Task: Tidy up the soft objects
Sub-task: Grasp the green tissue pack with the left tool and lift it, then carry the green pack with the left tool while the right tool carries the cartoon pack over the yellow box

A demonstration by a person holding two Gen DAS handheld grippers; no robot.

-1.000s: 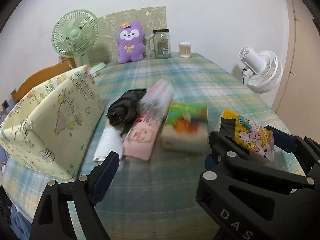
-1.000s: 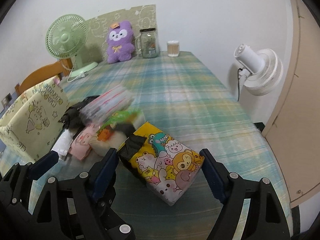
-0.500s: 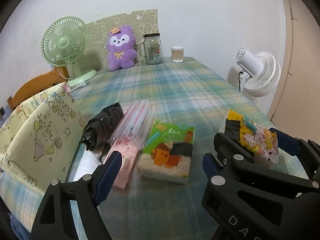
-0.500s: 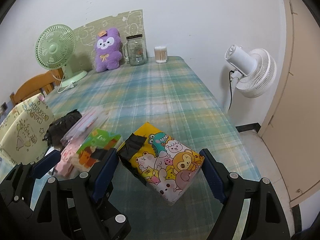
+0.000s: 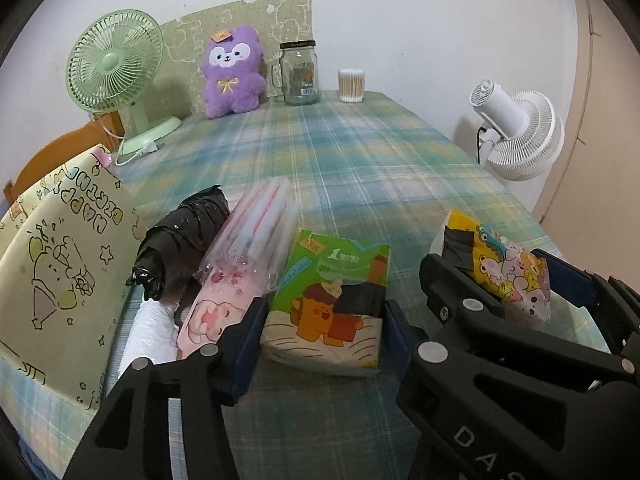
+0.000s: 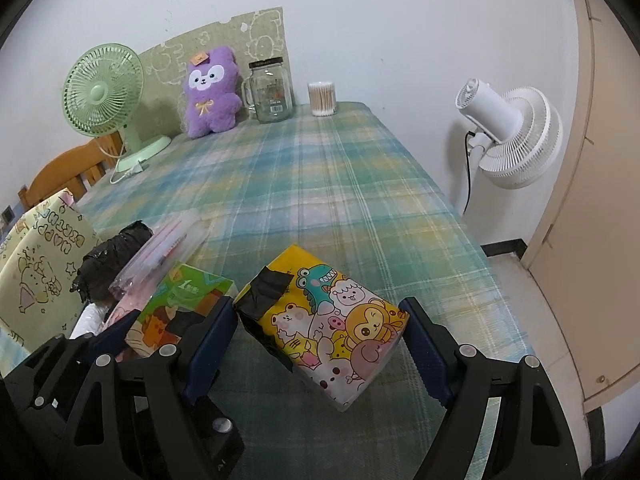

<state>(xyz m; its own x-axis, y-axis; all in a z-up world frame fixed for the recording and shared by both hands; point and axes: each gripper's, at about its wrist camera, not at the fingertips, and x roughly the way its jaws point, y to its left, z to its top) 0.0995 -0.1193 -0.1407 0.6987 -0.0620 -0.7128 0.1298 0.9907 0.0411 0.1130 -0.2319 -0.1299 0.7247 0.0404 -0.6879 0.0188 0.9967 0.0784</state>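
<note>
A green tissue pack (image 5: 332, 296) lies on the plaid tablecloth (image 5: 360, 160). My left gripper (image 5: 324, 328) is closing on it, its blue pads against the pack's two sides. The same pack (image 6: 176, 304) shows between those fingers at the left of the right wrist view. My right gripper (image 6: 318, 320) is shut on a yellow cartoon-print tissue pack (image 6: 328, 320), which sits tilted between its pads. In the left wrist view that yellow pack (image 5: 508, 272) appears at the right.
Left of the green pack lie a clear bag of striped items (image 5: 252, 232), a black folded umbrella (image 5: 180, 240), a pink pack (image 5: 212, 316) and a white pack (image 5: 148, 328). A yellow gift bag (image 5: 64, 272) stands far left. A purple plush (image 5: 232, 72), green fan (image 5: 116, 68), jar (image 5: 300, 72) stand at the back.
My left jaws have narrowed from wide open onto the green tissue pack, which now sits between them. Both hands shifted across the table; the yellow pack stayed in the right gripper.
</note>
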